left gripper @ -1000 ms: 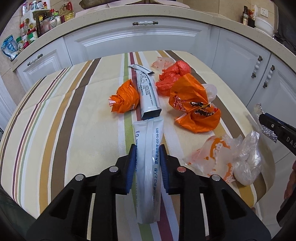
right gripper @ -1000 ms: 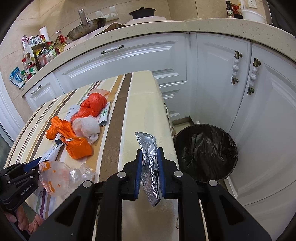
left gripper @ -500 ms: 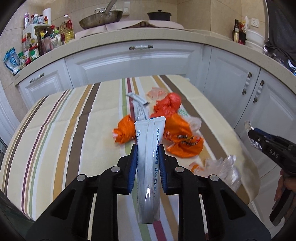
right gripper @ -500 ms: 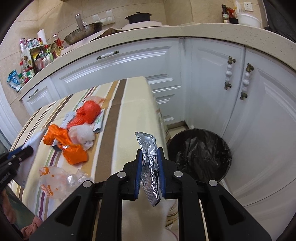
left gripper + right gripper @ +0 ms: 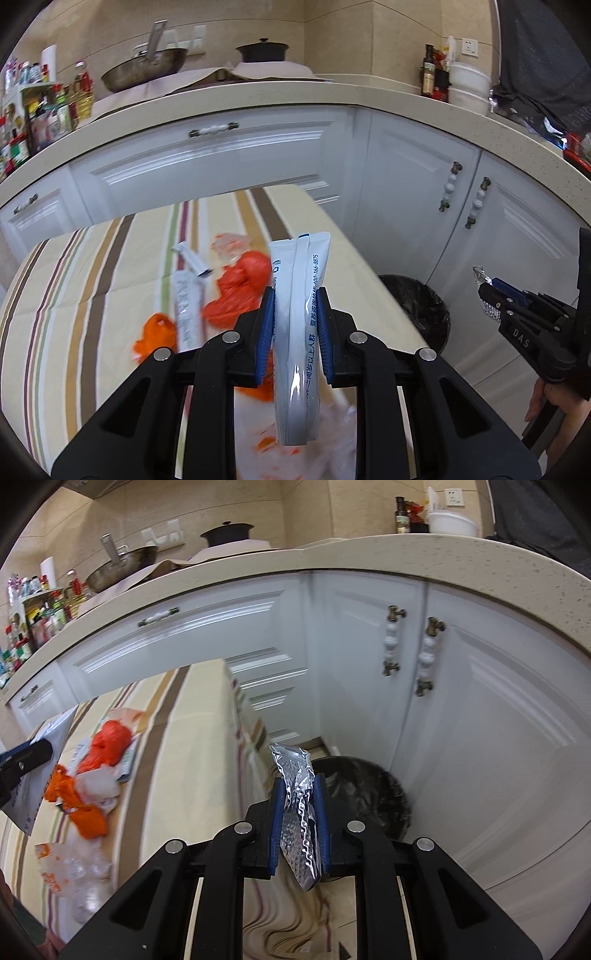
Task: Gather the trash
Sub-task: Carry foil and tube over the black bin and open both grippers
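Note:
My left gripper is shut on a flat white tube with blue print, held upright above the striped table. A crumpled silver foil wrapper is pinched in my right gripper, which hangs past the table's right edge. Right behind the foil stands a black-lined trash bin on the floor; the left wrist view shows the bin too. My right gripper with the foil shows at the right of the left wrist view. Orange and red bags, a second white tube and clear bags lie on the table.
White cabinets with beaded handles wrap around the bin under a beige counter. A pan, a black pot and bottles stand on the counter. A hand shows at the right edge of the left wrist view.
My left gripper lifted the white tube off the table and swung right, so the bin came into its view. My right gripper carried the foil further right, nearer the bin.

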